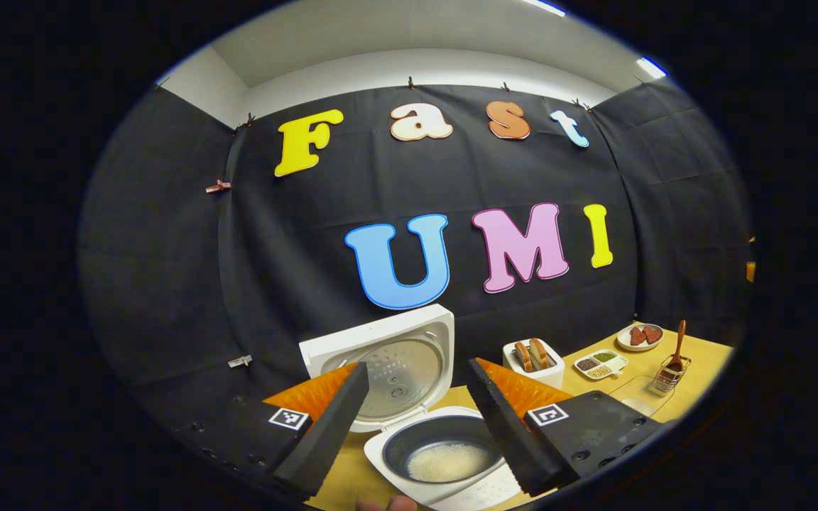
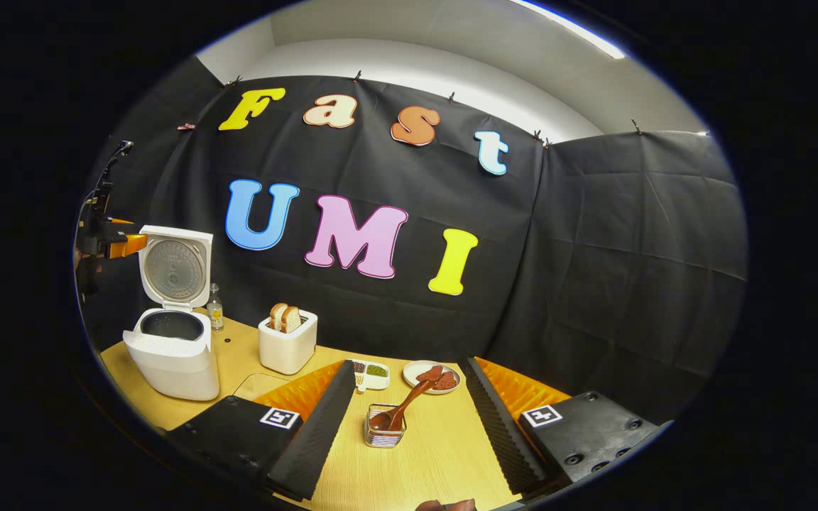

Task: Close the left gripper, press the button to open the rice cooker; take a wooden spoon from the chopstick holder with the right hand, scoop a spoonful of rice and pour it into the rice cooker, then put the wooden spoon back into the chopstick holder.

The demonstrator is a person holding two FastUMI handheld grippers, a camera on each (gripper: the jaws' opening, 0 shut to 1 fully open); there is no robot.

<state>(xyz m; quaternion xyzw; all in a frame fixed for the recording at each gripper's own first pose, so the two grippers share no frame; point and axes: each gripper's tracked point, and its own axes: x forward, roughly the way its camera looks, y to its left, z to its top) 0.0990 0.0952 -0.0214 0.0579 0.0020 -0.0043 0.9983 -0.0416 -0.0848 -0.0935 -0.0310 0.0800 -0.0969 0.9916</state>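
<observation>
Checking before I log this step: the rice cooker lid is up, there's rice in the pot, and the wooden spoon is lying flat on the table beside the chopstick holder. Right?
Not quite. The wooden spoon stands inside the chopstick holder, leaning, as the right gripper view shows. The rice cooker lid is up, with rice in the pot.

Hanging in creased panels across the back and sides, black cloth wall (image 2: 593, 234), pinned along its top edge by small clips (image 1: 218, 187). Rising above it, pale upper wall (image 1: 409, 67) and ceiling, with strip lights (image 2: 579, 32) glowing. Spreading below, light wooden table (image 2: 437, 440).
</observation>
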